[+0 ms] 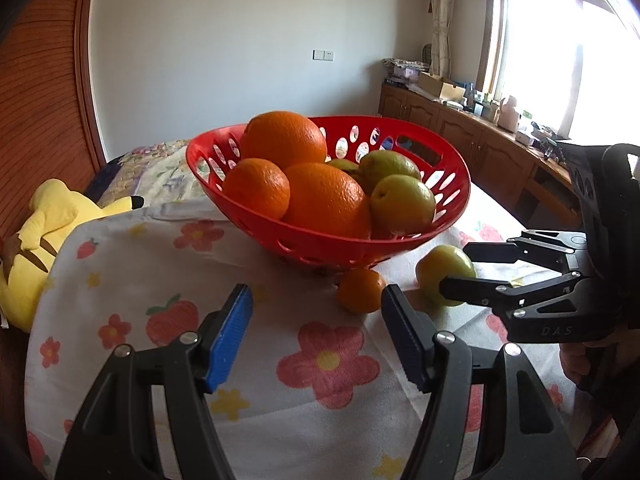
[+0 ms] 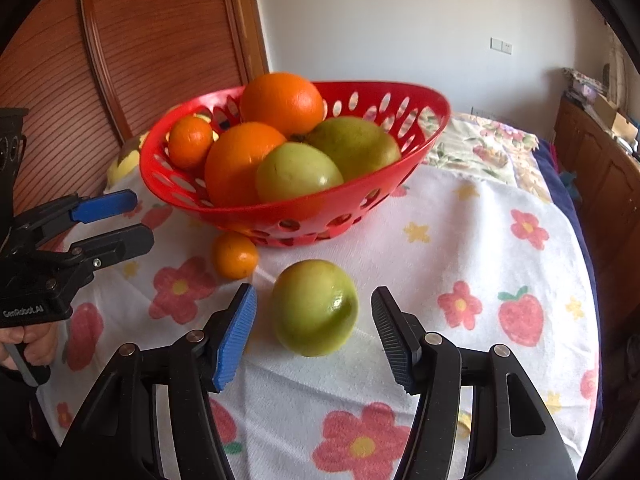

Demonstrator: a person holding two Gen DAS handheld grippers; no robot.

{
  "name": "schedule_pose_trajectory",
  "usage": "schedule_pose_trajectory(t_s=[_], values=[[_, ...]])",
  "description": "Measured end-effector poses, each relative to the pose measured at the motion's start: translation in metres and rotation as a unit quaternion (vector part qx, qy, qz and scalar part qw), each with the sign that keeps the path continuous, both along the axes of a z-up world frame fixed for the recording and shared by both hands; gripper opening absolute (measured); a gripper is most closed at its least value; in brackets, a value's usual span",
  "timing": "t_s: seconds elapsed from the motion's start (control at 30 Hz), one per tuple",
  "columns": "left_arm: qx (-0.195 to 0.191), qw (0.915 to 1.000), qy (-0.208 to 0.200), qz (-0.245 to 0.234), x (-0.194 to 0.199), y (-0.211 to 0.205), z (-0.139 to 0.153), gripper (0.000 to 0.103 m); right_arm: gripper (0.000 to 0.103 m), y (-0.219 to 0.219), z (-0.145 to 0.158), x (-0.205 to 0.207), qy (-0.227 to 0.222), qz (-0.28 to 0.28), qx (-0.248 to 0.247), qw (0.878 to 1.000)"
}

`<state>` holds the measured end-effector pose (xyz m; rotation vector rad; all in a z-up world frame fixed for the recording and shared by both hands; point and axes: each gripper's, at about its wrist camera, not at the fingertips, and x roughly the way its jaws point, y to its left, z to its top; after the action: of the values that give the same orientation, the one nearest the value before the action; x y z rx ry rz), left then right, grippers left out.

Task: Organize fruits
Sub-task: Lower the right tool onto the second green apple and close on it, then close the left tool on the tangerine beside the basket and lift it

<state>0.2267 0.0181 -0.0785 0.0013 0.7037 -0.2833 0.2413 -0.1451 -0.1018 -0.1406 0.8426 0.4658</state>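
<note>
right gripper (image 2: pixel 314 330) was spread wide around green fruit (image 2: pixel 315 307) on flowery cloth (image 2: pixel 480 240), pads not touching. left gripper (image 1: pixel 316 330) spread, empty, near small orange (image 1: pixel 360 290). next: squeeze gently, lift into red basket (image 2: pixel 400 184).

Two wrist views, angled down, close — sharing basket (image 1: pixel 320 240).

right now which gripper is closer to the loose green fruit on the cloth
Right. The right gripper is open with the green fruit between its fingers, not yet pinched. The left gripper is open off to the side, aimed nearer the small orange.
</note>
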Motion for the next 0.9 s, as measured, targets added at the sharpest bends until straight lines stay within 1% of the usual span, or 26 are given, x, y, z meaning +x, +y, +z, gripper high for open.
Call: schedule_pose_trajectory(t_s=[0.23, 0.3, 0.37, 0.47, 0.6, 0.67, 0.77, 0.83, 0.9], values=[[-0.004, 0.9998, 0.019, -0.004, 0.004, -0.006, -0.007, 0.067, 0.061, 0.004, -0.009, 0.005, 0.013, 0.008, -0.008, 1.000], [-0.004, 0.9995, 0.030, -0.008, 0.007, -0.009, -0.010, 0.067, 0.059, 0.004, -0.011, 0.006, 0.015, 0.007, -0.010, 1.000], [-0.004, 0.9993, 0.037, -0.009, 0.008, -0.012, -0.012, 0.067, 0.053, 0.005, -0.013, 0.005, 0.014, 0.009, -0.020, 1.000], [-0.004, 0.9991, 0.042, -0.008, 0.010, -0.015, -0.013, 0.067, 0.053, 0.004, -0.014, 0.002, 0.012, 0.012, -0.020, 1.000], [-0.007, 0.9987, 0.051, 0.003, 0.014, -0.017, -0.016, 0.067, 0.053, -0.004, -0.010, -0.001, 0.008, 0.014, -0.003, 1.000], [-0.013, 0.9978, 0.064, 0.011, 0.019, -0.019, -0.019, 0.067, 0.053, -0.007, -0.006, -0.003, 0.006, 0.014, 0.006, 1.000], [-0.020, 0.9970, 0.072, 0.016, 0.022, -0.024, -0.021, 0.064, 0.053, -0.014, 0.001, -0.005, -0.002, 0.012, 0.017, 1.000], [-0.018, 0.9970, 0.073, 0.016, 0.025, -0.028, -0.022, 0.063, 0.053, -0.018, 0.006, -0.006, -0.008, 0.010, 0.023, 1.000], [-0.015, 0.9971, 0.074, 0.014, 0.027, -0.032, -0.023, 0.059, 0.053, -0.021, 0.010, -0.007, -0.011, 0.011, 0.030, 0.999]])
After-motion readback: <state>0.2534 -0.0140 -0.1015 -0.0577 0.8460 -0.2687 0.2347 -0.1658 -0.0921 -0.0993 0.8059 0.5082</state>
